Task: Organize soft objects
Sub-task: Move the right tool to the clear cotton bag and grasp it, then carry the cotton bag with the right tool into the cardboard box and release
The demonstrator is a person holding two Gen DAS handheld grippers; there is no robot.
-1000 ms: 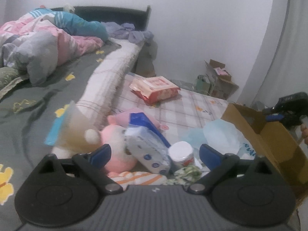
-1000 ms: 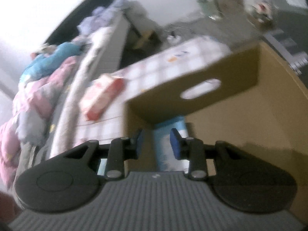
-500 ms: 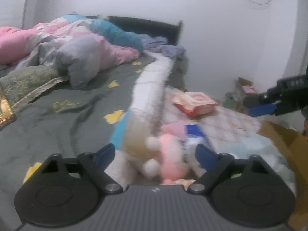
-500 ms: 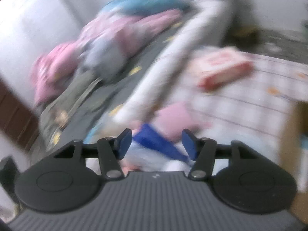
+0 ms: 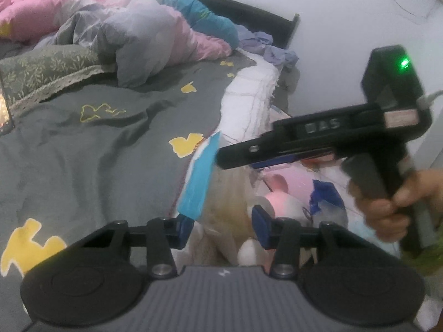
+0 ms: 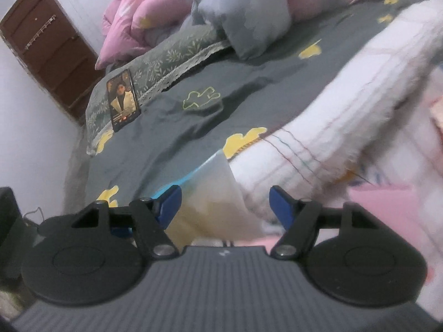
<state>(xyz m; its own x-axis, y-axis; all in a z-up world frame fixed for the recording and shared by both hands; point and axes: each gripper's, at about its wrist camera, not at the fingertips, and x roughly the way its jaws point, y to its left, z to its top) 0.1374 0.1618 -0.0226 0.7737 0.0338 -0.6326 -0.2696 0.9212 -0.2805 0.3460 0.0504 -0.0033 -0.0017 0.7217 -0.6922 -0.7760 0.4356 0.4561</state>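
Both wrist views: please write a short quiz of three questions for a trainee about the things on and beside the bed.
1. True or false: the screen of the phone on the bed is dark.
2. Which colour is the long edge of the bag? A red, B blue, C green.
3. What is the main colour of the plush beside the bag?
Key: 1 false, the screen is lit; 2 B; 3 pink.
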